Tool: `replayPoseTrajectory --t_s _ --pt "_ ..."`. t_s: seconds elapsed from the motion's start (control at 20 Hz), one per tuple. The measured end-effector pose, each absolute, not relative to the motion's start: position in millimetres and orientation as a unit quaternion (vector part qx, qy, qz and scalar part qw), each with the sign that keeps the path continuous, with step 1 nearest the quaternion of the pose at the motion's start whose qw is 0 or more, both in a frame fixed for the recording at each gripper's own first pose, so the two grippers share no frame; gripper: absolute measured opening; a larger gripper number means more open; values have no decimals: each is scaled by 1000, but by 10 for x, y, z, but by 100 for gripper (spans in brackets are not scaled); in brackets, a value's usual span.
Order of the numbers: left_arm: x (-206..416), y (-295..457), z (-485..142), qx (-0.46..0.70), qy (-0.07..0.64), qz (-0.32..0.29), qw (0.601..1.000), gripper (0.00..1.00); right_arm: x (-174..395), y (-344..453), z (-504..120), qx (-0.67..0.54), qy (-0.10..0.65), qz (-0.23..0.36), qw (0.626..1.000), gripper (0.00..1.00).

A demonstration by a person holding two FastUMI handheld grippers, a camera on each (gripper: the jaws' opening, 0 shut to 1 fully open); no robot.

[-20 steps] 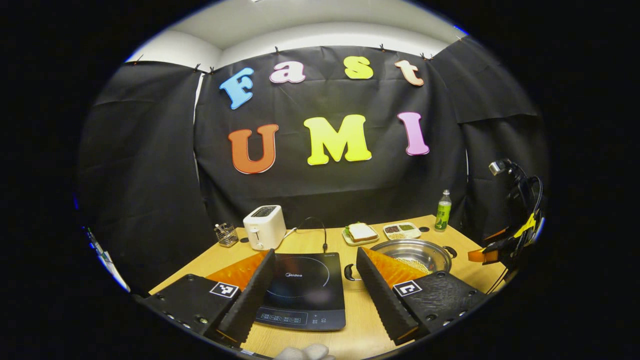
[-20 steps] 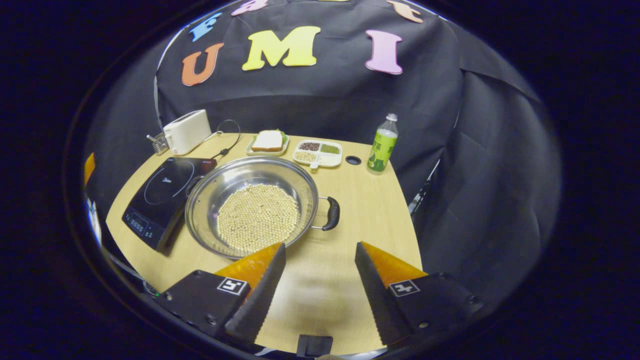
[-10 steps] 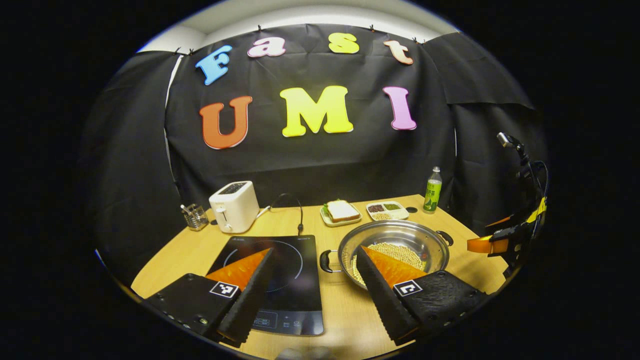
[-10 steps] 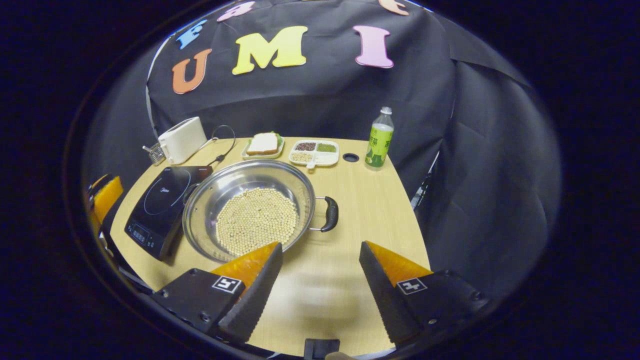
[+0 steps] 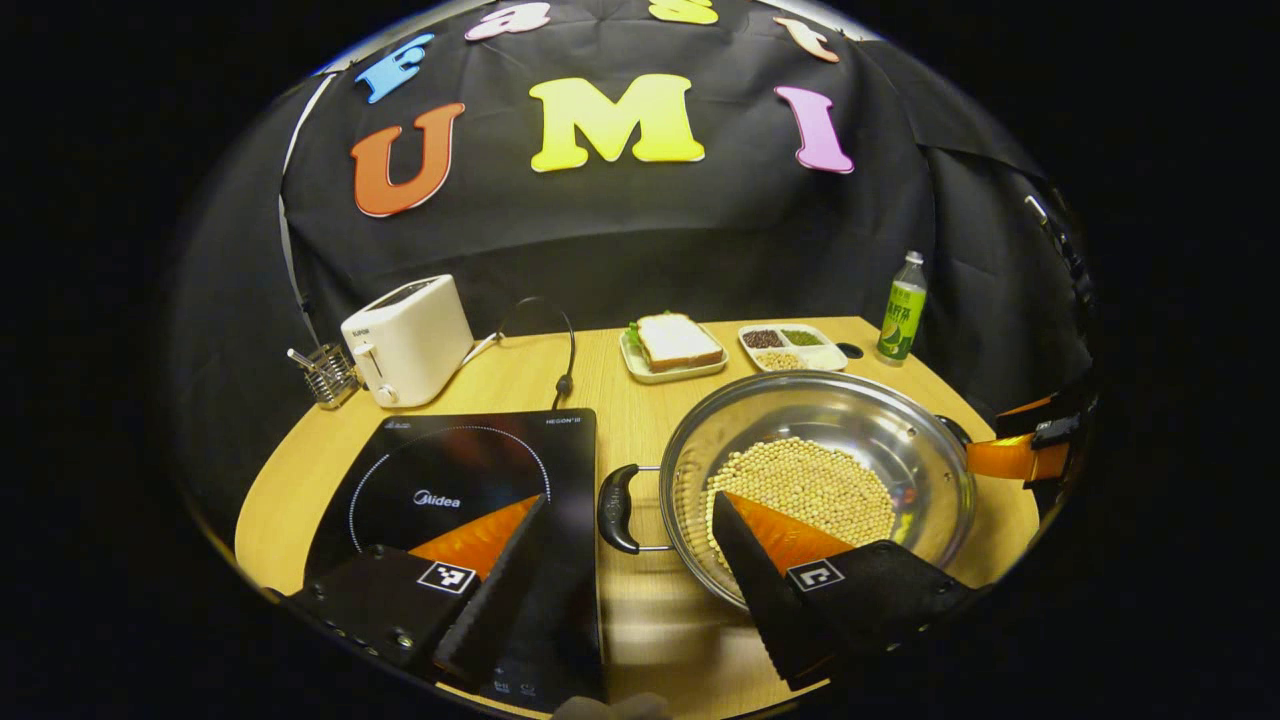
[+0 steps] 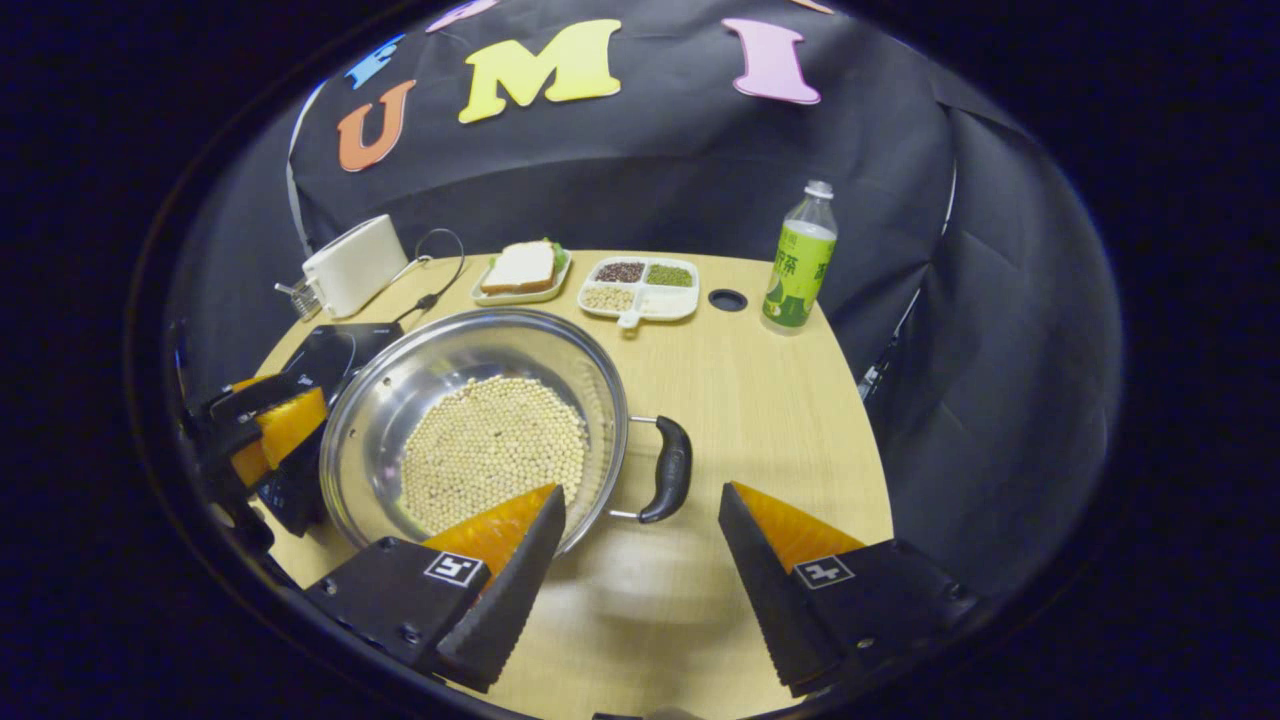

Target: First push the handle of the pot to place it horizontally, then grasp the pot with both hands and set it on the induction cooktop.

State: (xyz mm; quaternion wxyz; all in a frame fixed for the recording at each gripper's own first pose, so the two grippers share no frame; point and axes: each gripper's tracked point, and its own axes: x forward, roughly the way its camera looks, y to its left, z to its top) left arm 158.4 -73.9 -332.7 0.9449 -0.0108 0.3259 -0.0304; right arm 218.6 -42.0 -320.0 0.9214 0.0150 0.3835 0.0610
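Flanking pot [image 5: 815, 470] — fingers [image 6: 505, 590] spread

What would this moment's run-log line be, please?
phase: approach | left gripper: open | right gripper: open | pot: on table, beside cooktop

Black cloth [image 5: 620, 240] is hanging as the booth's wall behind and around a light wooden table [image 5: 600, 375], draping in loose folds and running on down the right side [image 6: 1000, 330] past the table's edge. The table's rounded top is showing a pale grain, and a small round hole [image 6: 727, 299] is sitting in it near the back. Soft overhead light is falling evenly across the wood, leaving faint shadows on the near part [image 6: 640, 610], while the cloth is swallowing most of the light and staying dim
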Motion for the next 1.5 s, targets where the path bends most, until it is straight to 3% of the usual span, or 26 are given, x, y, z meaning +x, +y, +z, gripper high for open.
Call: replayPoseTrajectory --t_s 0.6,0.65,0.7,0.9,0.95,1.05,1.15,1.2,1.25,1.3,1.35,1.4,1.5 --pt "1967 -946 -3743 -5 361 -35 932 98 2623 -235 -3610 14 419 97 903 98" --pt "1977 -958 -3738 -7 363 -33 931 99 2634 -240 -3625 18 420 97 902 95" --pt "1963 -953 -3748 -10 365 -32 930 96 2646 -234 -3647 23 423 98 901 86" --pt "1943 -872 -3787 9 378 -21 926 94 2633 -286 -3756 30 444 87 891 80" --pt "1917 -864 -3797 6 382 -20 924 90 2636 -299 -3761 39 447 80 890 77" --pt "1897 -883 -3824 5 390 -17 921 62 2619 -328 -3762 57 455 60 887 70" --pt "1878 -871 -3833 15 399 -12 917 82 2585 -351 -3748 48 462 62 883 65" --pt "1860 -885 -3816 15 400 -13 916 68 2580 -349 -3741 50 465 61 882 64" --pt "1831 -898 -3810 10 404 -14 915 77 2589 -346 -3747 56 466 58 881 63" --pt "1798 -903 -3809 2 411 -13 911 64 2557 -355 -3742 58 467 57 880 61" --pt "1753 -928 -3797 -6 417 -15 909 72 2553 -361 -3756 58 469 57 879 60" --pt "1737 -942 -3771 -8 419 -17 908 60 2544 -353 -3747 61 466 55 881 58" --pt "1737 -917 -3650 -1 407 -20 913 60 2539 -351 -3687 61 460 53 884 58"
